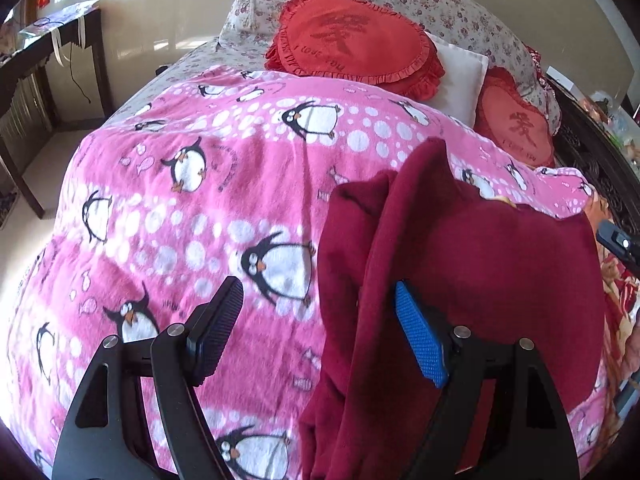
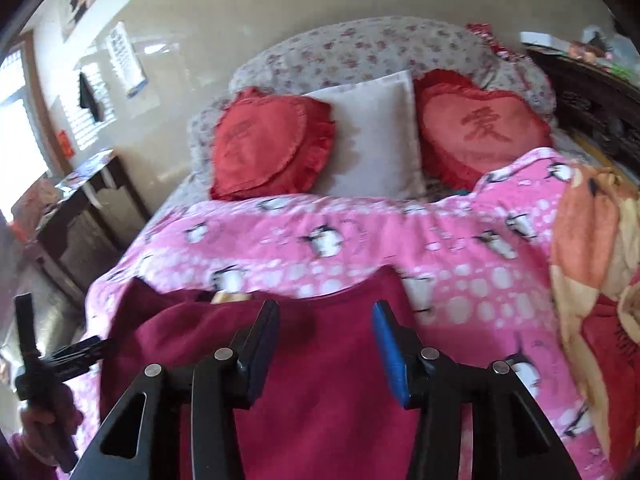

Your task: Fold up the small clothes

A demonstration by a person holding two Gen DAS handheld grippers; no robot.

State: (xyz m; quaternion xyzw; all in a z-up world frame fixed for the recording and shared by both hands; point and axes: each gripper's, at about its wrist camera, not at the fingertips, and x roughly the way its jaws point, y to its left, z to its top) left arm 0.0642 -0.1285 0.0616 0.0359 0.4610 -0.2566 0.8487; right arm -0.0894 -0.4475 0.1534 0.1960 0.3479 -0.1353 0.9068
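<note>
A dark red knit garment (image 1: 460, 280) lies on a pink penguin blanket (image 1: 192, 208) on the bed. In the left wrist view one part of it is folded over along its left side. My left gripper (image 1: 320, 336) is open above the garment's left edge, with its blue pad (image 1: 420, 336) over the cloth. In the right wrist view the garment (image 2: 328, 408) fills the lower middle. My right gripper (image 2: 326, 350) is open and empty just above it. The left gripper's body (image 2: 48, 364) shows at the far left there, with the jaws hidden.
Two red heart cushions (image 2: 272, 148) (image 2: 480, 132), a white pillow (image 2: 372, 140) and floral pillows (image 1: 420, 4) lie at the bed's head. An orange and red blanket (image 2: 592, 264) lies on the right. A dark desk (image 1: 36, 80) stands to the left. A dark carved headboard (image 2: 596, 108) is far right.
</note>
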